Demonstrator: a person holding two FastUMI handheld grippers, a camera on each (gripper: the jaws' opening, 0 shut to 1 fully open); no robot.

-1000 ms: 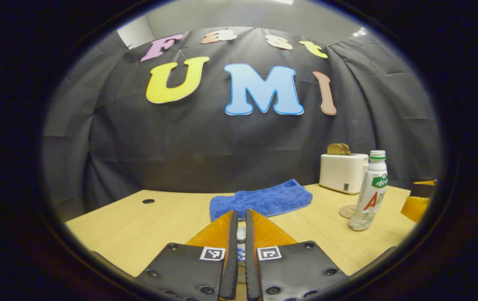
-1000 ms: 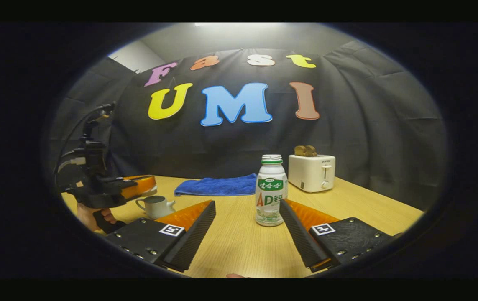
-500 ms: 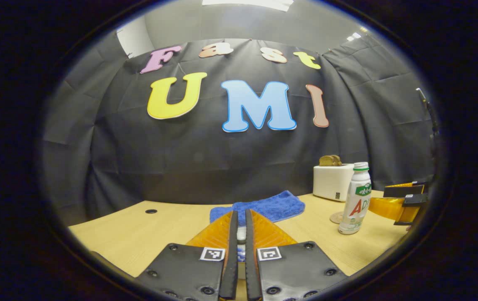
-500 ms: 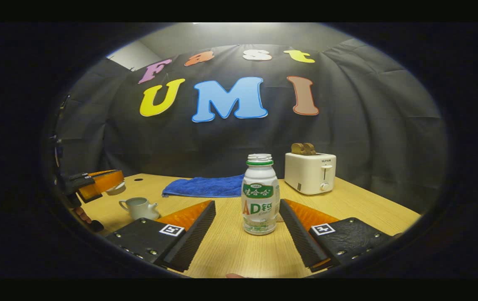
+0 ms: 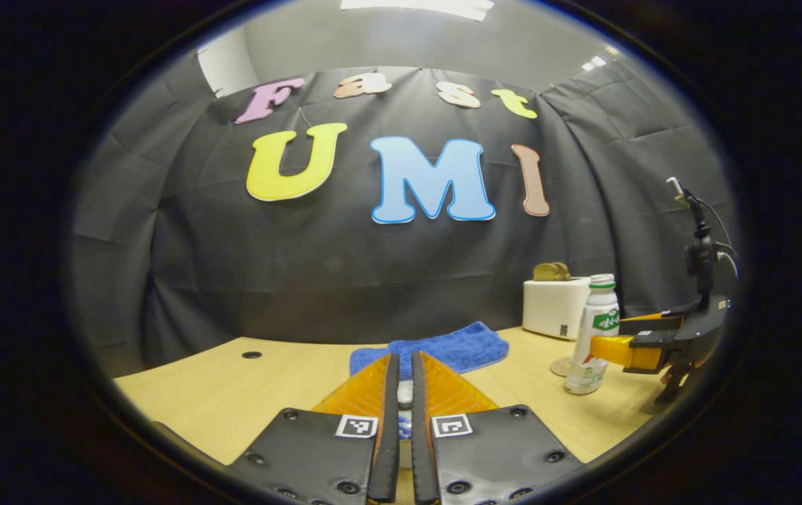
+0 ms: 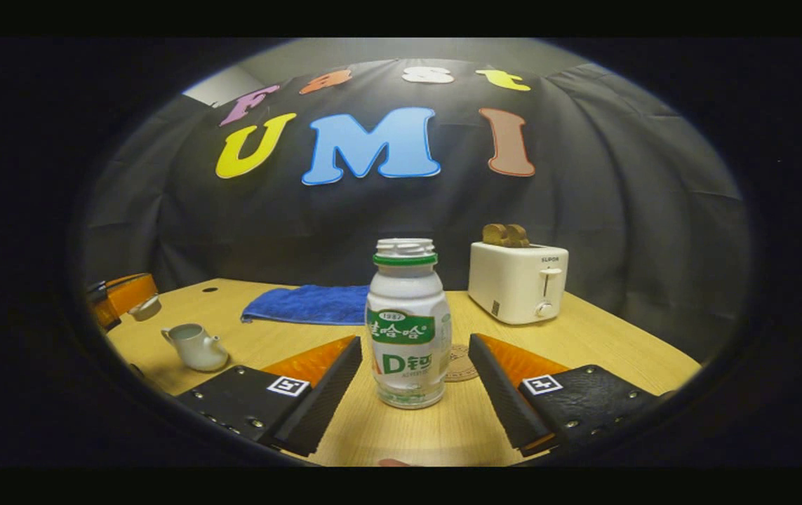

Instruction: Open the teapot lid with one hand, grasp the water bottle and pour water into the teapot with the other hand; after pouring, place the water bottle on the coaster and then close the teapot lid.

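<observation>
Wooden desk (image 6: 583,351) fills the lower half of the right gripper view, with bare room in front of the bottle and along its right edge. At the back, left of centre, lies a blue towel (image 6: 309,305), and a white toaster (image 6: 516,280) with bread in it stands to the upper right of the bottle, well apart from it. The water bottle (image 6: 406,330) stands upright in the centre, between the two fingers of the right gripper (image 6: 415,372); the jaws are wide apart and do not touch it. Just behind the bottle to its right, a round coaster (image 6: 462,365) lies flat. At the lower left the small white teapot (image 6: 194,347) stands with its top uncovered, with open desk between it and the bottle. In the left gripper view, the left gripper (image 5: 401,396) is closed on a small pale thing that I take for the teapot lid (image 5: 405,394), above the desk.
</observation>
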